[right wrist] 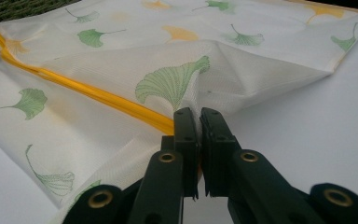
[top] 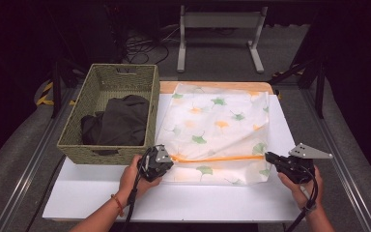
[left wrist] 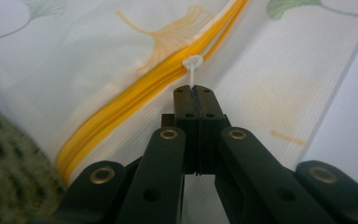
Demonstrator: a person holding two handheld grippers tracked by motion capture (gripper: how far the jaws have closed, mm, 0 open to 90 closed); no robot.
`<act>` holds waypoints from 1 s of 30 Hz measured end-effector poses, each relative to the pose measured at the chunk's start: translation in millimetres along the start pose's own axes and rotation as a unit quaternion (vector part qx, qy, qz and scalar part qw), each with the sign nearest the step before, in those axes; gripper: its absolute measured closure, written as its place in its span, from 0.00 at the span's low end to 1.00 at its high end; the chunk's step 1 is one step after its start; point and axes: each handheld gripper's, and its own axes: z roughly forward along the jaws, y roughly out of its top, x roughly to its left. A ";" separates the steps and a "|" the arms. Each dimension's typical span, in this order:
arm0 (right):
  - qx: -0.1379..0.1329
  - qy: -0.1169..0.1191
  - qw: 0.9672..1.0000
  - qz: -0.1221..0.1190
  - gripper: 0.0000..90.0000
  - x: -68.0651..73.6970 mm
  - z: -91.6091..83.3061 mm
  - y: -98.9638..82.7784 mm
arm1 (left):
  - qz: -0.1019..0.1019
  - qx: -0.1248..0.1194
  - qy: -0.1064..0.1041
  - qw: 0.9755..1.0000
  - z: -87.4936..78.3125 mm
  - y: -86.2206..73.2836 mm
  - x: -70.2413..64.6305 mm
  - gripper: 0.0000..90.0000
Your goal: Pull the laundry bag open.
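White bench (top: pixel 174 203) at frame centre: left tongs (left wrist: pixel 195 88) clamp the white zipper pull (left wrist: pixel 192 65); right tongs (right wrist: pixel 198 114) pinch the leaf-printed mesh bag (top: pixel 217 130) at its orange zipper's (top: pixel 217 158) end. Thin pull could slip out, mesh could snag, bag bunching.

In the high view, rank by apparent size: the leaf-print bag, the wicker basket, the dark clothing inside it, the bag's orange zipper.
1. leaf-print bag
2. wicker basket, close behind the bag
3. dark clothing
4. orange zipper, a thin line

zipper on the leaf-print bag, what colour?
Orange-yellow zipper, with a white pull pinched in the left gripper; left gripper view shows it best.
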 end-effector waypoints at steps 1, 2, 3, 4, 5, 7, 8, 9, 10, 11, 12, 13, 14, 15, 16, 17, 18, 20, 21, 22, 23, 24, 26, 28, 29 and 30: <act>0.000 -0.001 1.000 0.000 0.96 0.0 -0.3 0.0 | -0.005 -0.002 0.001 1.000 -1.6 -2.7 1.0 1.00; 0.000 -0.003 1.000 0.000 0.96 -0.1 -0.4 -0.1 | -0.010 -0.004 0.003 1.000 -4.1 -6.0 2.1 1.00; 0.000 -0.005 1.000 0.001 0.96 -0.7 -0.5 -0.2 | -0.011 -0.003 0.005 1.000 -6.8 -9.4 3.5 1.00; 0.000 -0.006 1.000 0.003 0.96 -1.4 -0.4 -0.3 | -0.015 -0.004 0.004 1.000 -8.6 -11.6 4.3 1.00; 0.000 -0.006 1.000 0.003 0.96 -1.8 -0.3 -0.4 | -0.015 -0.007 0.006 1.000 -10.7 -14.3 5.5 1.00; 0.000 -0.008 1.000 0.004 0.96 -2.5 -0.3 -0.6 | -0.026 -0.010 0.009 1.000 -15.7 -20.5 8.1 1.00; 0.000 -0.009 1.000 0.005 0.96 -2.6 -0.5 -0.5 | -0.029 -0.012 0.011 0.999 -18.0 -23.6 9.3 1.00; 0.000 -0.009 1.000 0.005 0.96 -2.6 -0.5 -0.5 | -0.029 -0.012 0.011 0.999 -18.0 -23.6 9.3 1.00; 0.001 -0.010 1.000 0.005 0.96 -2.9 -0.6 -0.6 | -0.029 -0.009 0.016 0.999 -21.2 -27.8 10.4 1.00; 0.001 -0.010 1.000 0.005 0.96 -2.9 -0.6 -0.6 | -0.031 -0.008 0.015 0.999 -23.4 -31.2 11.7 1.00; 0.002 -0.010 1.000 0.005 0.96 -3.1 -0.3 -0.6 | -0.035 -0.009 0.017 0.999 -25.7 -35.0 13.0 1.00; 0.001 -0.010 1.000 0.005 0.96 -3.2 0.0 -0.7 | -0.039 -0.008 0.018 0.999 -28.0 -39.5 14.6 1.00; 0.002 -0.009 1.000 0.005 0.96 -3.3 0.3 -0.7 | -0.043 -0.009 0.020 0.999 -29.9 -42.8 16.1 1.00; 0.002 -0.010 1.000 0.005 0.96 -3.2 0.5 -0.7 | -0.045 -0.010 0.022 0.999 -32.1 -45.6 17.8 1.00; 0.003 -0.010 1.000 0.005 0.96 -3.0 0.7 -0.7 | -0.047 -0.008 0.024 0.999 -33.8 -47.8 19.0 1.00; 0.003 -0.010 1.000 0.005 0.96 -2.9 1.0 -0.7 | -0.049 -0.008 0.027 0.998 -35.1 -50.0 20.5 1.00; 0.004 -0.011 1.000 0.004 0.96 -2.8 1.3 -0.6 | -0.054 -0.009 0.029 0.998 -36.0 -52.3 22.2 1.00; 0.006 -0.009 1.000 0.003 0.96 -2.5 2.1 -0.3 | -0.058 -0.005 0.032 0.998 -36.1 -56.5 24.9 1.00; 0.006 -0.010 1.000 0.003 0.96 -1.8 2.5 -0.2 | -0.058 -0.003 0.030 0.998 -35.6 -57.5 25.1 1.00; 0.007 -0.010 1.000 0.002 0.96 -1.0 3.1 -0.1 | -0.056 -0.002 0.031 0.998 -34.9 -58.0 25.5 1.00; 0.009 -0.011 1.000 0.000 0.96 -0.7 3.3 0.0 | -0.057 0.000 0.033 0.998 -34.3 -58.5 25.9 1.00; 0.010 -0.012 1.000 0.001 0.96 -0.9 3.9 -0.2 | -0.061 0.001 0.040 0.997 -33.7 -58.8 25.4 1.00; 0.011 -0.012 1.000 0.003 0.96 -2.3 4.2 -1.1 | -0.073 -0.008 0.034 0.997 -33.8 -60.9 28.5 1.00; 0.012 -0.009 1.000 0.007 0.96 -4.1 4.7 -2.8 | -0.074 -0.017 0.028 0.997 -34.8 -61.7 29.0 1.00; 0.013 -0.010 1.000 0.008 0.95 -4.3 5.3 -3.5 | -0.070 -0.024 0.027 0.997 -35.2 -62.1 28.1 1.00; 0.014 -0.010 1.000 0.009 0.95 -4.5 5.9 -4.2 | -0.069 -0.025 0.026 0.997 -35.8 -62.4 28.4 1.00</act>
